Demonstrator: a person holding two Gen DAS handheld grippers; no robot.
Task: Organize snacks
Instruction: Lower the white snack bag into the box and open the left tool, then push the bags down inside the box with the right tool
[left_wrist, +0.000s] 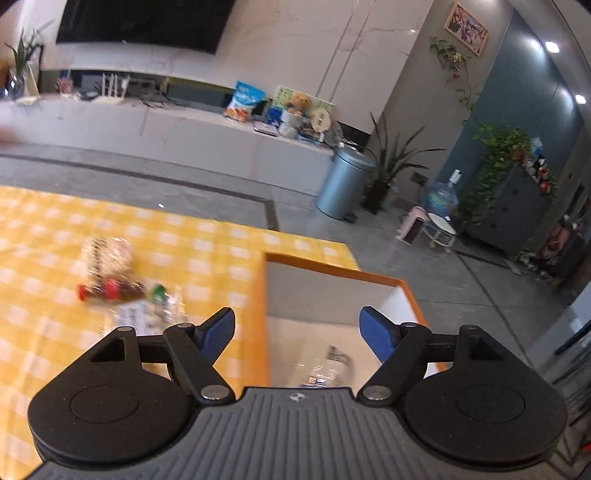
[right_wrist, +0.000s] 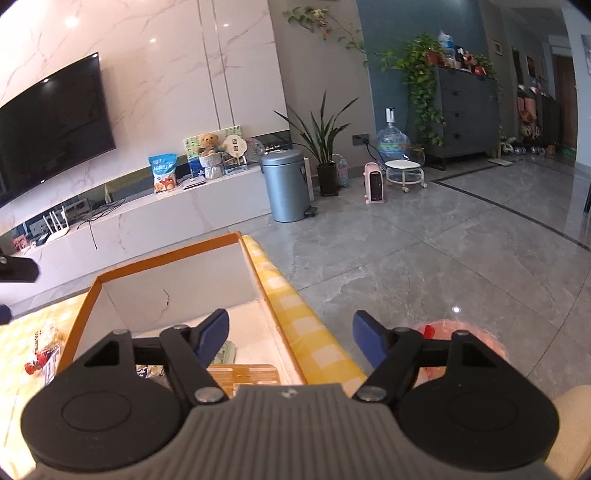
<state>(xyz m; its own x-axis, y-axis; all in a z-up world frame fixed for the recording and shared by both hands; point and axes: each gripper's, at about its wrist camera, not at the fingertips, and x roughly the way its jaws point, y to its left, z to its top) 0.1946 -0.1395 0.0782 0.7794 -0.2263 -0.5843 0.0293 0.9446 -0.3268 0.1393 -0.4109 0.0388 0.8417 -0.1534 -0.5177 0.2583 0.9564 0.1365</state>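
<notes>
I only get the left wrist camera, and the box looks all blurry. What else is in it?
Observer: In the right wrist view, a tan packet lies flat on the floor of the box.
Operator: And my other side, holding anything?
Observer: No. The right gripper is open over the box's near corner, with nothing between its fingers.
Operator: Anything past the edge there?
Observer: Yes, a pink round thing sits low beyond the table, behind that gripper's right finger. I cannot tell what it is.
</notes>
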